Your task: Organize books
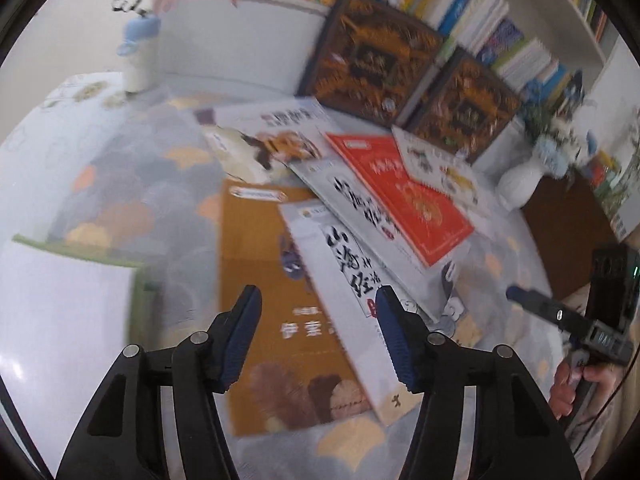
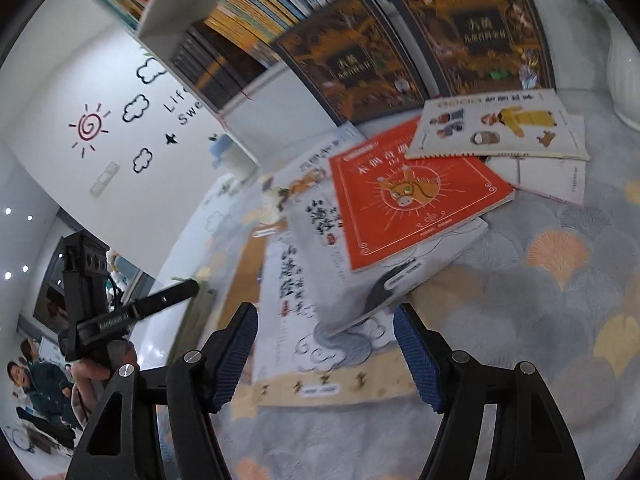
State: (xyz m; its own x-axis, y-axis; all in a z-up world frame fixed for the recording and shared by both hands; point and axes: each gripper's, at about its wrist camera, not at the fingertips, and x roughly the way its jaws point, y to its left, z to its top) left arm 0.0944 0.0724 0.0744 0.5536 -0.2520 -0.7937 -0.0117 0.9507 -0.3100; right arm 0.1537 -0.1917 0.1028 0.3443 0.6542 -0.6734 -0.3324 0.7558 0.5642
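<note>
A loose heap of flat paperback books lies fanned across a pale carpet (image 2: 560,280) patterned with grey and orange fan shapes, just in front of a white bookshelf (image 1: 568,4) packed with upright spines. Nearest the left gripper (image 1: 316,300) is a mustard-brown book (image 1: 256,280) lying flat, partly covered by a white book with bold black brush lettering (image 1: 344,280); a second white brush-lettered book (image 1: 356,204) overlaps that one, and a bright orange-red square book (image 2: 408,196) rests on top. Beyond it sits a thin white picture book with small clothing drawings (image 2: 496,124). 2 dark brown ornate hardcovers (image 2: 404,52) lean upright against the shelf. A white ribbed vase (image 1: 520,184) stands beside them. The left gripper's jaws are parted above the brown and white covers, with nothing clamped between them. The right gripper (image 2: 324,316) hovers over the heap's near edge, jaws likewise spread and empty.
</note>
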